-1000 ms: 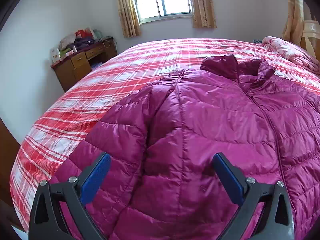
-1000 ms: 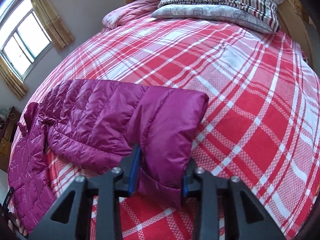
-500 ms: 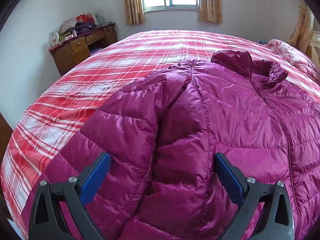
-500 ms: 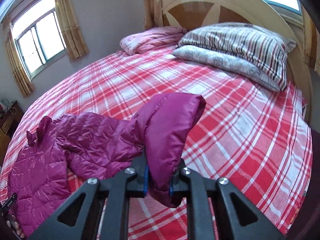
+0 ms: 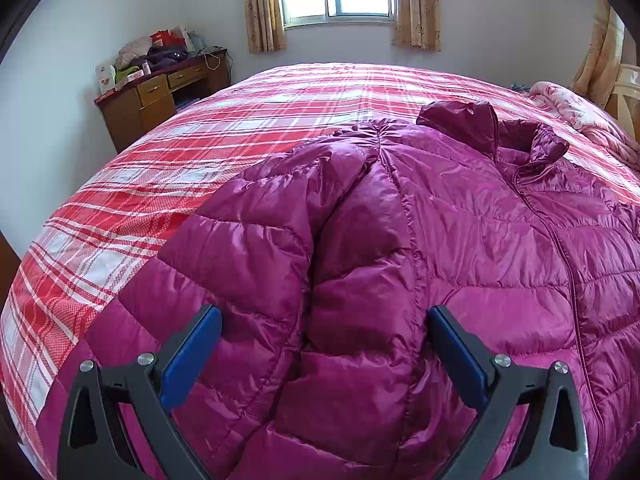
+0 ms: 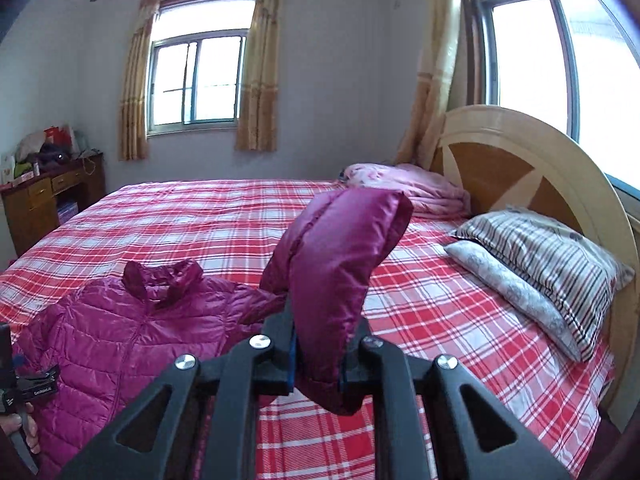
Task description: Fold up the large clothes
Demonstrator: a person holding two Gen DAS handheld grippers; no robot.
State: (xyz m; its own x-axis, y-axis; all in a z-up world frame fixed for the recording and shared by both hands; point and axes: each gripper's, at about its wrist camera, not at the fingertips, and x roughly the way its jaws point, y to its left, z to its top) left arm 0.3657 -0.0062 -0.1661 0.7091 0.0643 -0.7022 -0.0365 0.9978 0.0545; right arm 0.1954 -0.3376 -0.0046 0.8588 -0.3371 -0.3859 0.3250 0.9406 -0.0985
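Pinching sleeve (image 6: 336, 280) in right gripper (image 6: 318, 364), left gripper (image 5: 322, 356) spread over jacket (image 5: 460, 240); I judged it puffy, slippery, light.

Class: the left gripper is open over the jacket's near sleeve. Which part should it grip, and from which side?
Likely the puffy sleeve lying folded along the jacket. The left gripper is open, straddling the sleeve's inner edge, so come down from above and pinch across its raised quilted ridge.

1. The quilted jacket (image 5: 460, 240) was glossy magenta.
2. The bedspread (image 5: 180, 184) was red-and-white plaid.
3. The pillow (image 6: 560, 264), at right, was striped.
4. The left claw (image 5: 324, 356) had blue pads (image 5: 192, 356).
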